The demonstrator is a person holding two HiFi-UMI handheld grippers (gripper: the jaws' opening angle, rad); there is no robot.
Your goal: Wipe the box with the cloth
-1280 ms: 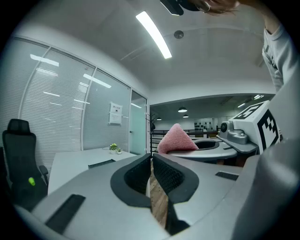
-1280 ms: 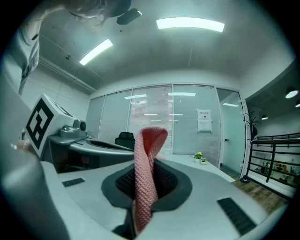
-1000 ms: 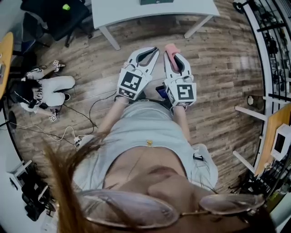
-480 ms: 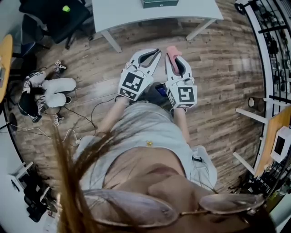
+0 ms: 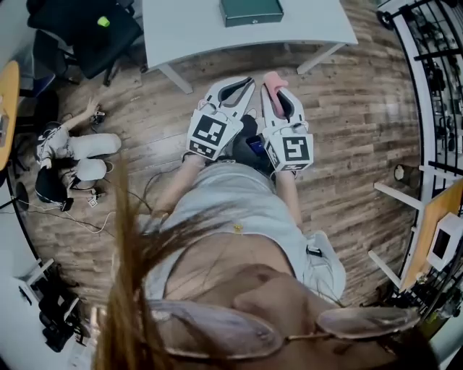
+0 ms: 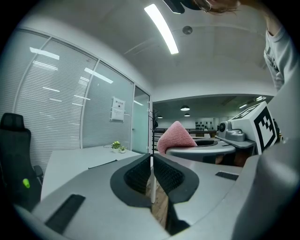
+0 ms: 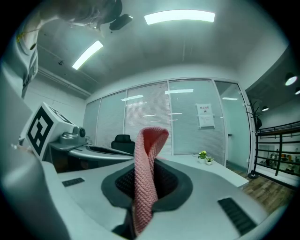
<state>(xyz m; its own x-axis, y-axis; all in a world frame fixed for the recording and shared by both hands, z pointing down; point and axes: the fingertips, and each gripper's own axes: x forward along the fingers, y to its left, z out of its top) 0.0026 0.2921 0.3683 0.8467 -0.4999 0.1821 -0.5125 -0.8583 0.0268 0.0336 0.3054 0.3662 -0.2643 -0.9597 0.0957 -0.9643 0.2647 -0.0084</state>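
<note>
On the surface (image 5: 188, 22) ahead of the right hand-held gripper (image 5: 277, 94) the box (image 5: 252, 10) is set. The cloth (image 5: 273, 78) is pinched in it for wiping; the left hand-held gripper (image 6: 151, 165) is clenched empty.

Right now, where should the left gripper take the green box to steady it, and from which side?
Probably its left short end, approached level from the left. The green box lies flat on the white table, long side across, so jaws span the narrower width and the top stays free for the cloth in the right gripper. The left gripper, shut now, must open first.
</note>
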